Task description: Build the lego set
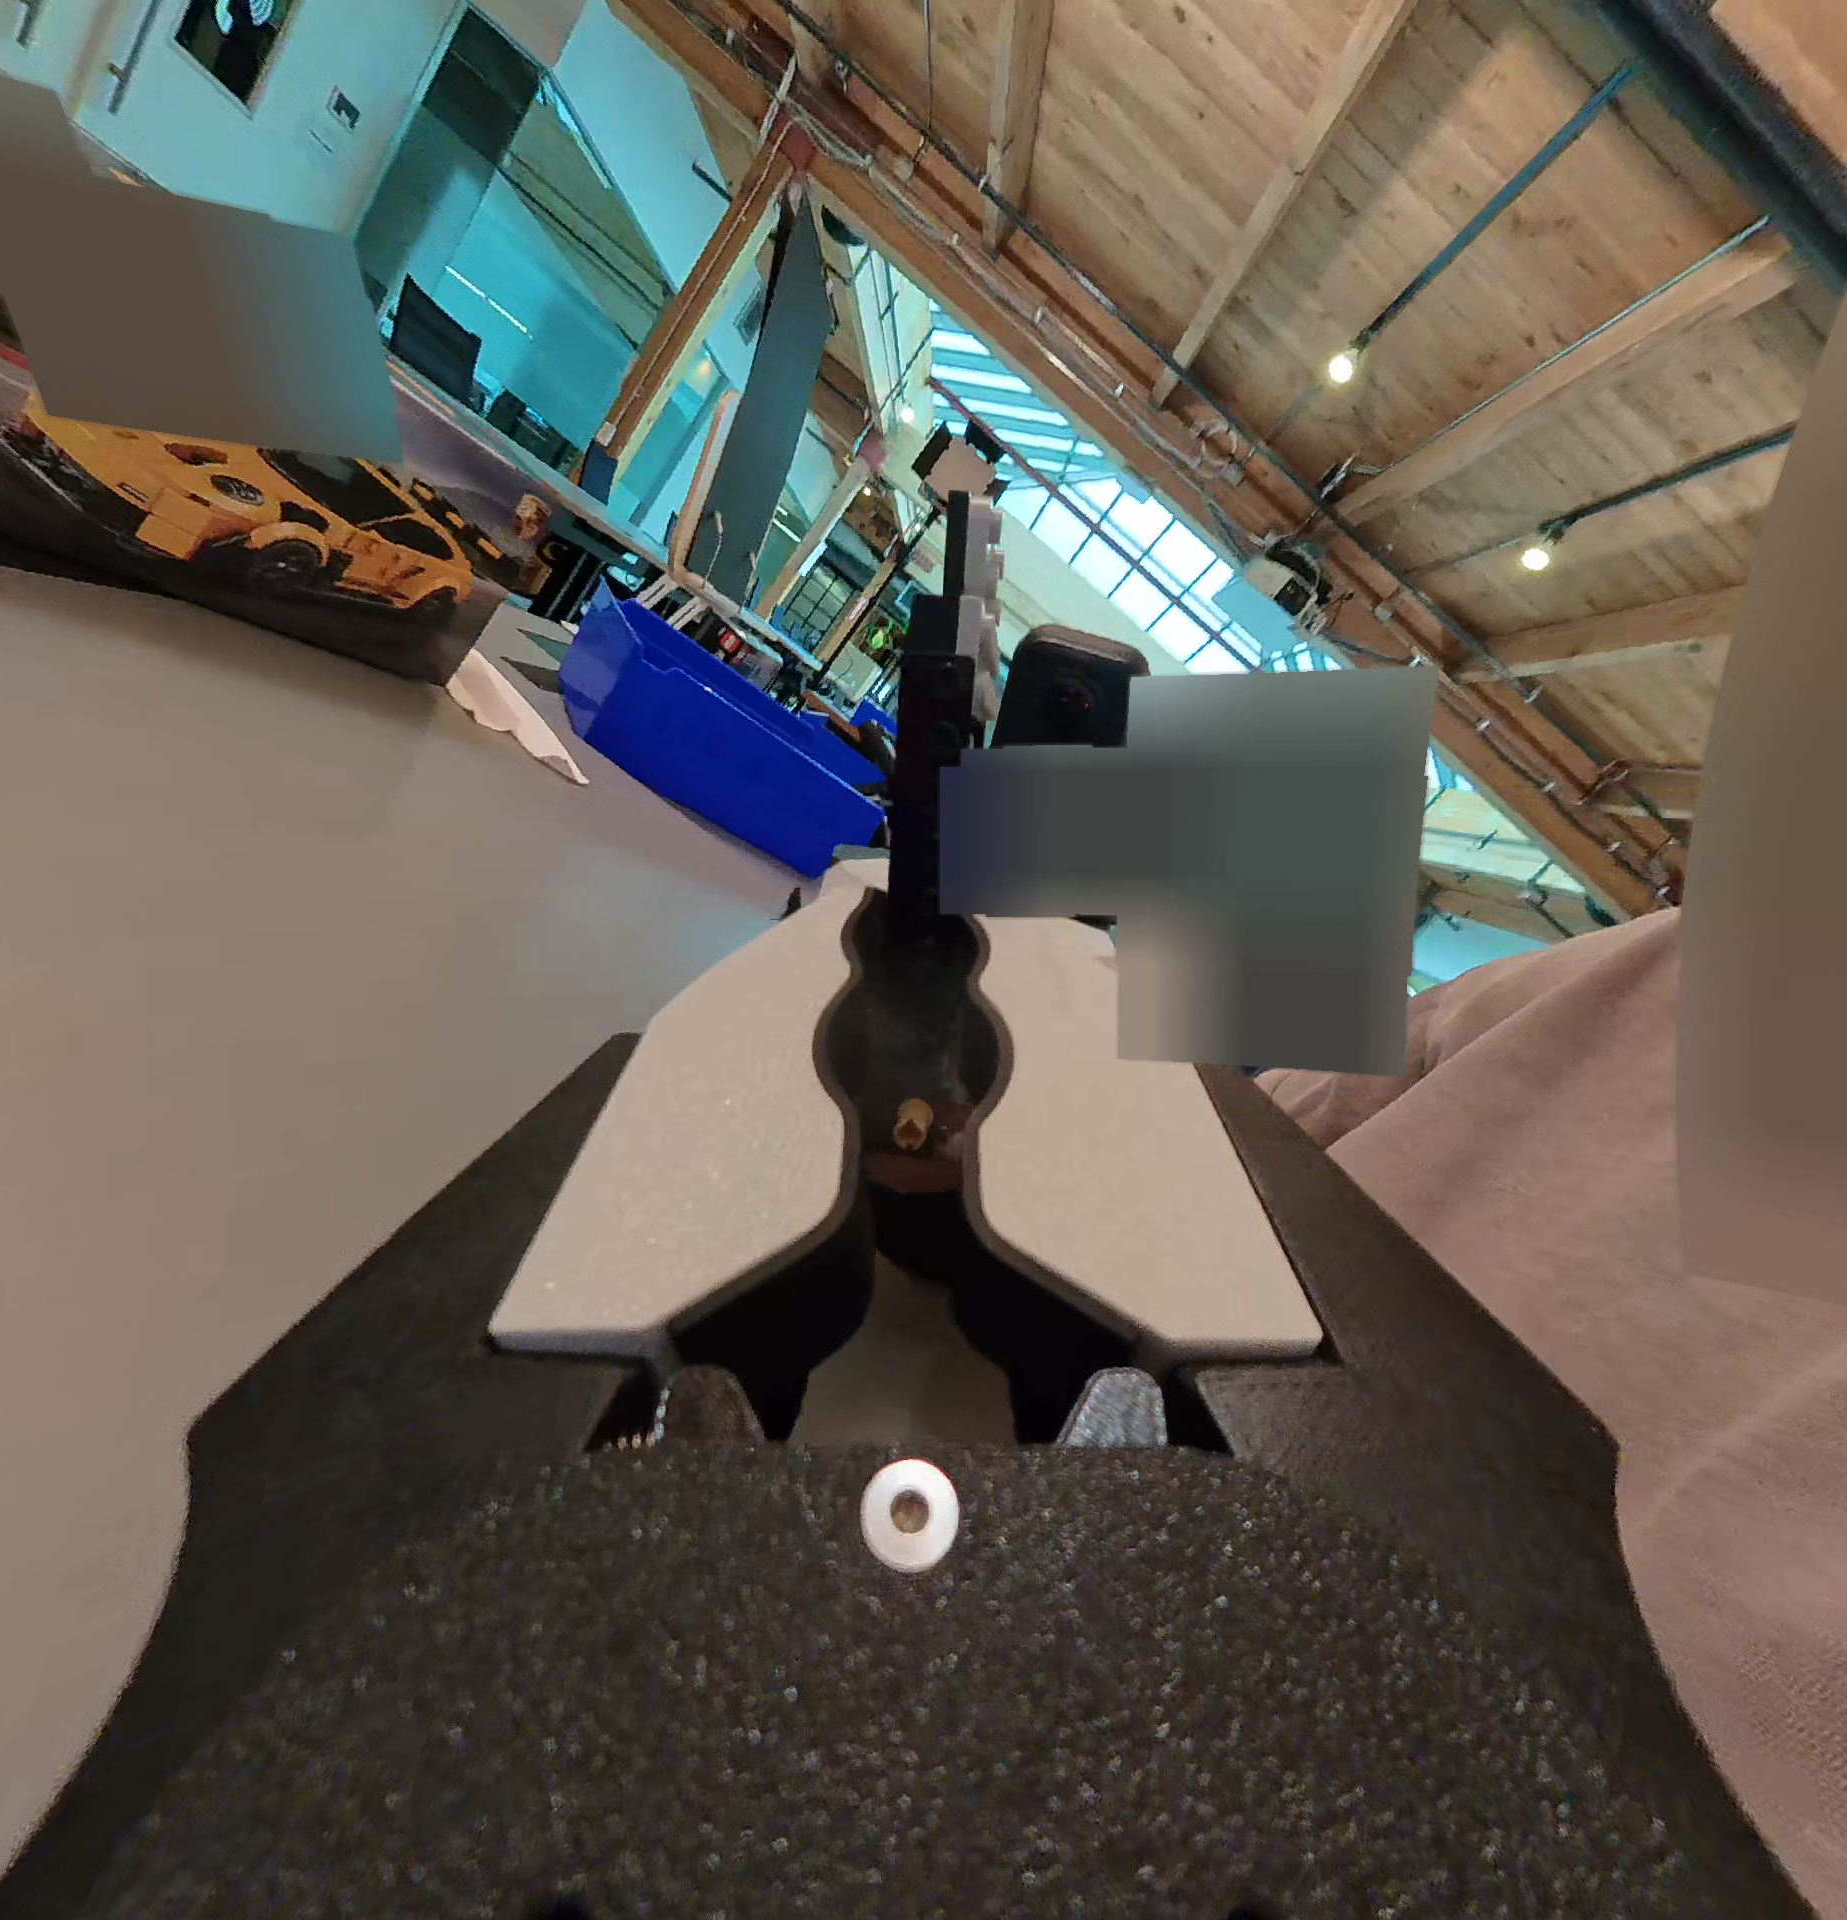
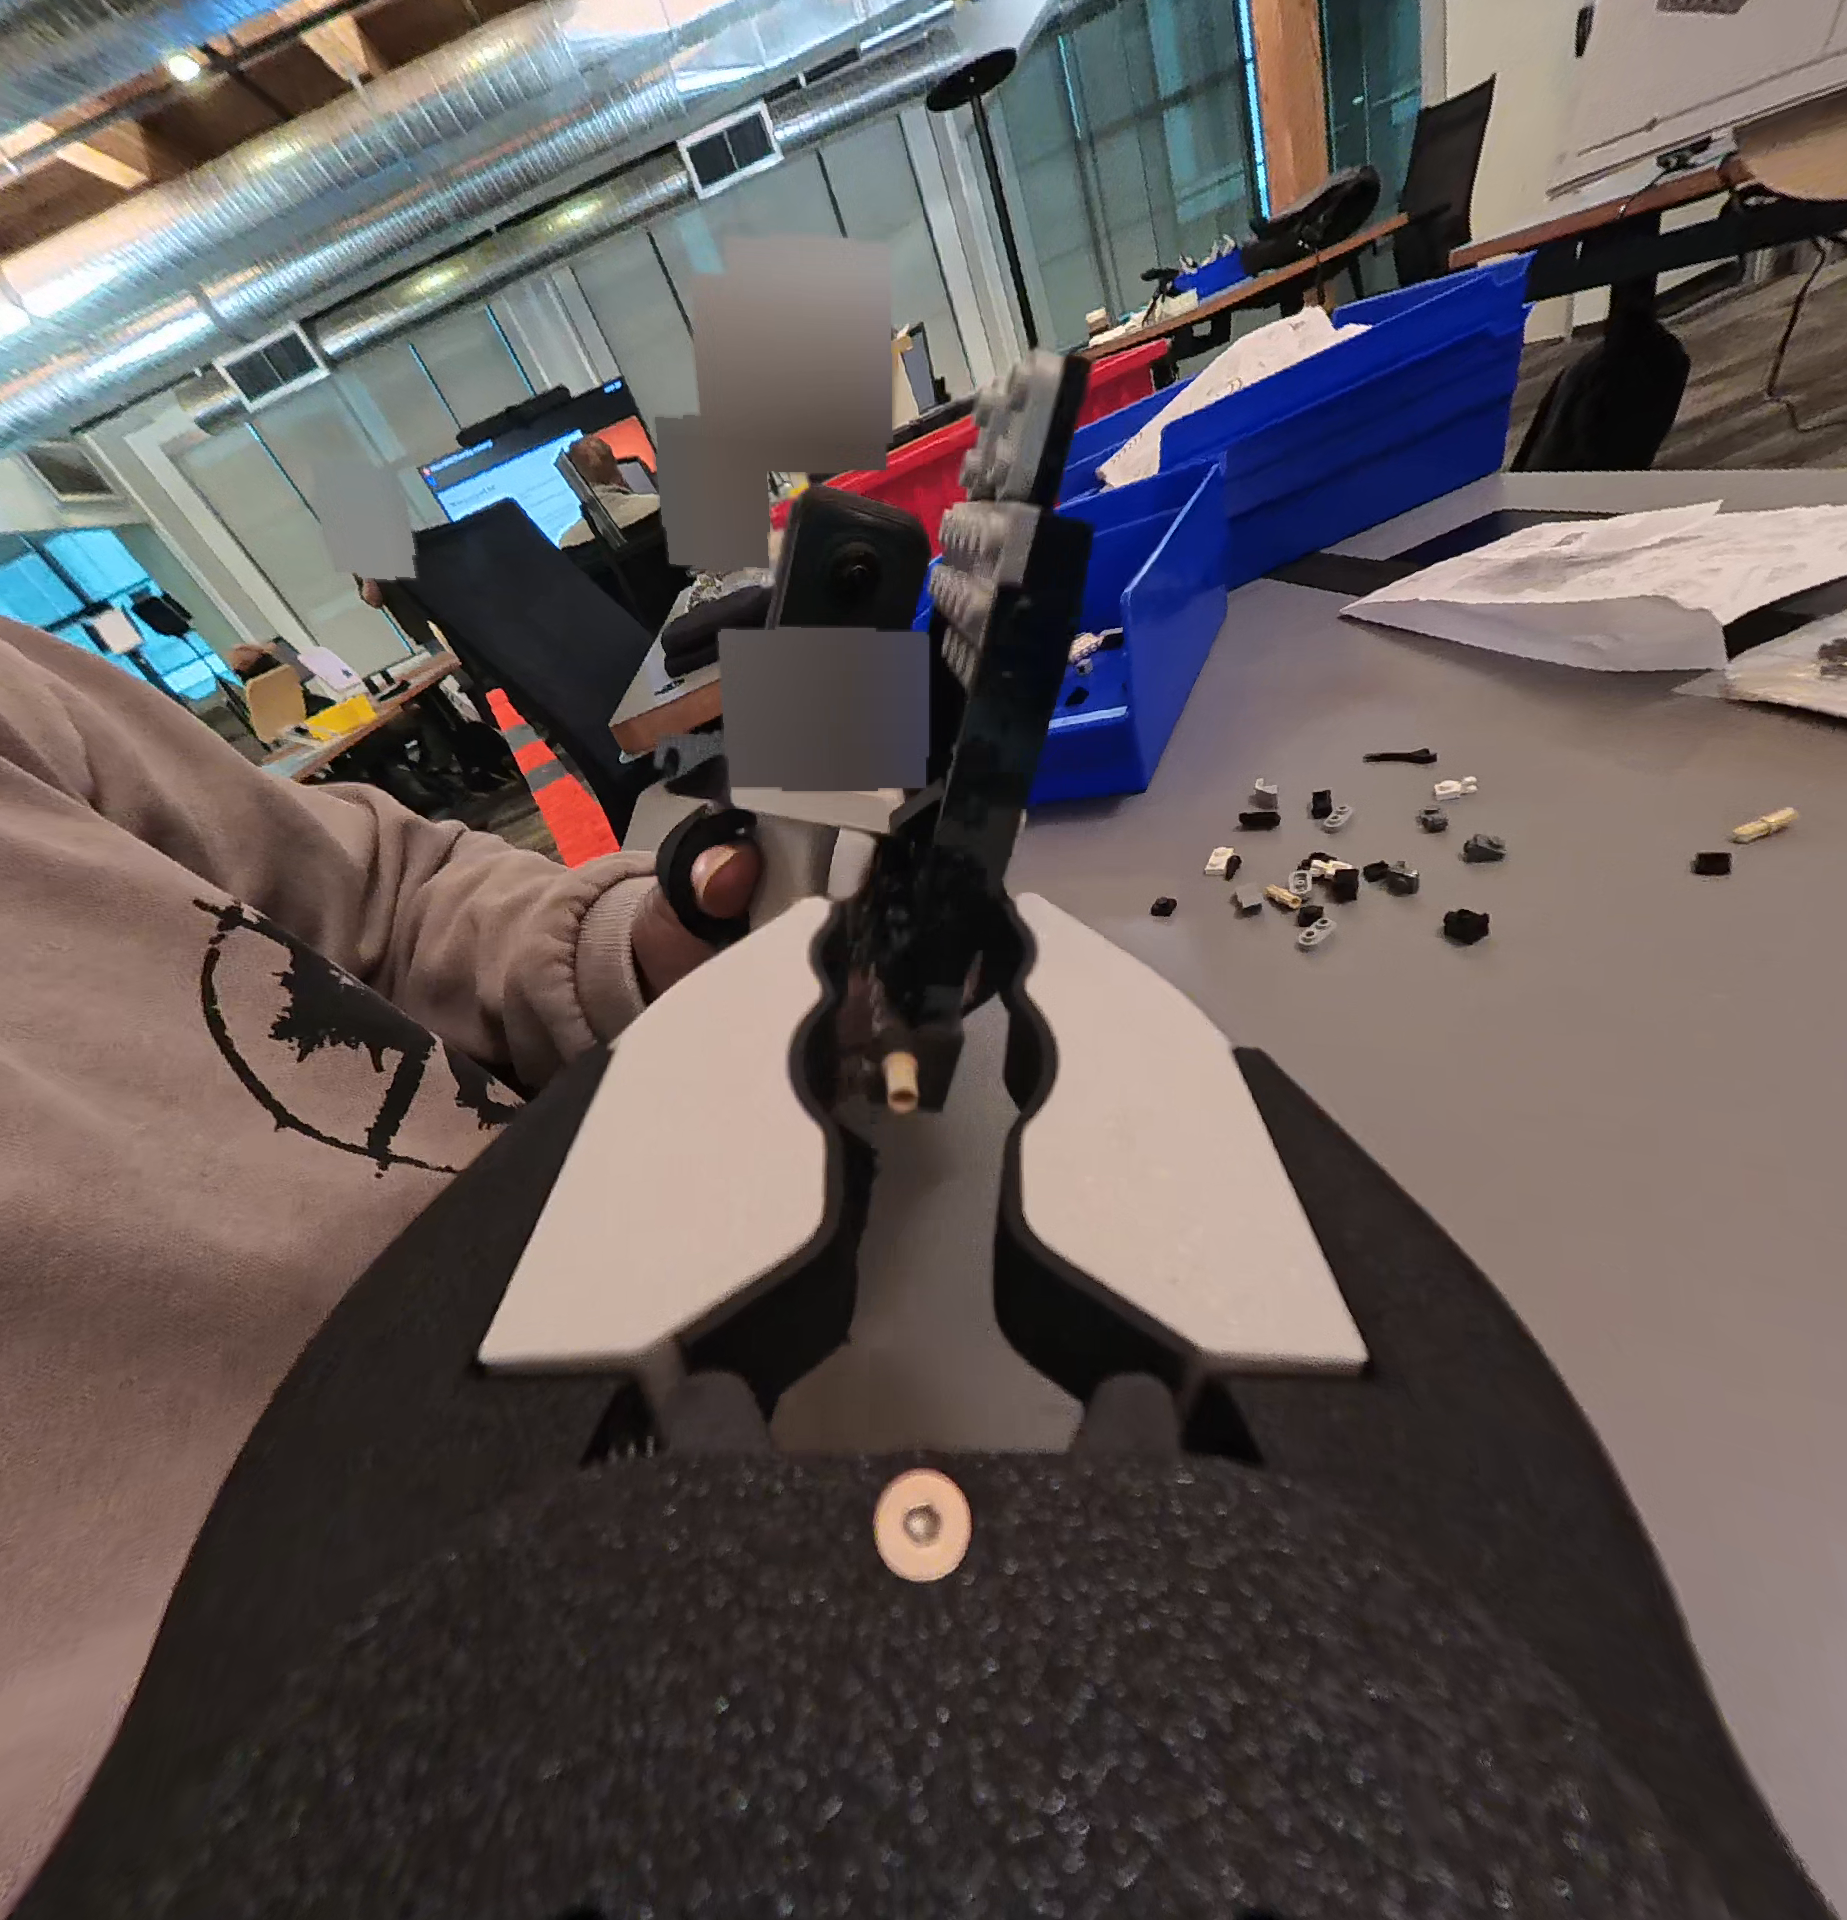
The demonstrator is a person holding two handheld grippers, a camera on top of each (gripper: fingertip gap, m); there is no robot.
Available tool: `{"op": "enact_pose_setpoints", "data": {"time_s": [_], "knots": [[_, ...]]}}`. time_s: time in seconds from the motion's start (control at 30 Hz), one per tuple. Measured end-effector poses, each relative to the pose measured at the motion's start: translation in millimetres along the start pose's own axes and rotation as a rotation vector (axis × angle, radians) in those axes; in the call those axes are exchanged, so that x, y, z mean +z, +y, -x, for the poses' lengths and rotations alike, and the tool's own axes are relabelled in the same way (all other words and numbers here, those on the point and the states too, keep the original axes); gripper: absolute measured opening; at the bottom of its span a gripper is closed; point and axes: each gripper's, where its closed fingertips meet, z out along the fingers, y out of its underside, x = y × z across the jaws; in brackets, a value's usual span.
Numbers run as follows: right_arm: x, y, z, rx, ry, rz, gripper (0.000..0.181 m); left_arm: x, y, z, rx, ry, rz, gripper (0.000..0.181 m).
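Observation:
A tall black Lego assembly (image 1: 931, 665) with light grey studded plates on its upper part stands upright between my left gripper's (image 1: 914, 920) fingertips, which are shut on its lower end. A tan pin (image 1: 911, 1122) sticks out of it inside the jaws. In the right wrist view the same black assembly (image 2: 1012, 623) leans to the right. My right gripper (image 2: 924, 930) is shut on its base, with a tan pin (image 2: 903, 1081) pointing toward the camera. The other gripper's camera (image 2: 846, 571) shows just behind it, where a hand (image 2: 716, 878) holds that gripper.
Several small black, grey and tan loose pieces (image 2: 1334, 862) lie on the grey table (image 2: 1521, 1091) to the right. Blue bins (image 2: 1262, 447) and a red bin (image 2: 898, 478) stand behind. Paper bags (image 2: 1584, 592) lie far right. A box picturing a yellow car (image 1: 254, 530) sits left. A beige sleeve (image 2: 223, 935) is close. The grippers are tip to tip, or close to it.

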Motion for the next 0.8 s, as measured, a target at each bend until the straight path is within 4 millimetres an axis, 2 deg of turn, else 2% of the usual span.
{"op": "enact_pose_setpoints", "data": {"time_s": [0.13, 0.27, 0.47, 0.5, 0.53, 0.67, 0.8], "knots": [[-11.6, -10.2, -7.2, 0.026, -0.002, -0.035, 0.03, -5.2, -2.5, 6.0, -0.012, -0.014, 0.012, 0.013], [-23.4, -24.5, -15.5, 0.044, 0.004, -0.069, 0.029, -2.2, 6.6, 5.6, -0.014, -0.006, 0.089, 0.012], [-21.7, -20.7, -13.3, 0.062, -0.008, -0.038, 0.029, 4.3, 27.3, -1.0, 0.018, 0.012, 0.209, 0.012], [-21.1, -19.4, -10.9, 0.068, -0.024, -0.035, 0.022, 5.0, 28.9, -1.1, 0.023, 0.007, 0.219, 0.012], [-21.1, -18.9, -7.5, 0.079, -0.046, -0.036, 0.014, 5.0, 29.4, -0.5, 0.024, 0.002, 0.222, 0.012], [-21.1, -22.0, -4.1, 0.141, -0.075, -0.091, 0.014, 3.9, 24.0, -6.5, 0.03, 0.044, 0.191, 0.012], [-26.1, -32.4, -9.8, 0.176, -0.056, -0.197, 0.013, 4.3, 19.4, -12.2, 0.078, 0.07, 0.154, 0.035]]}}
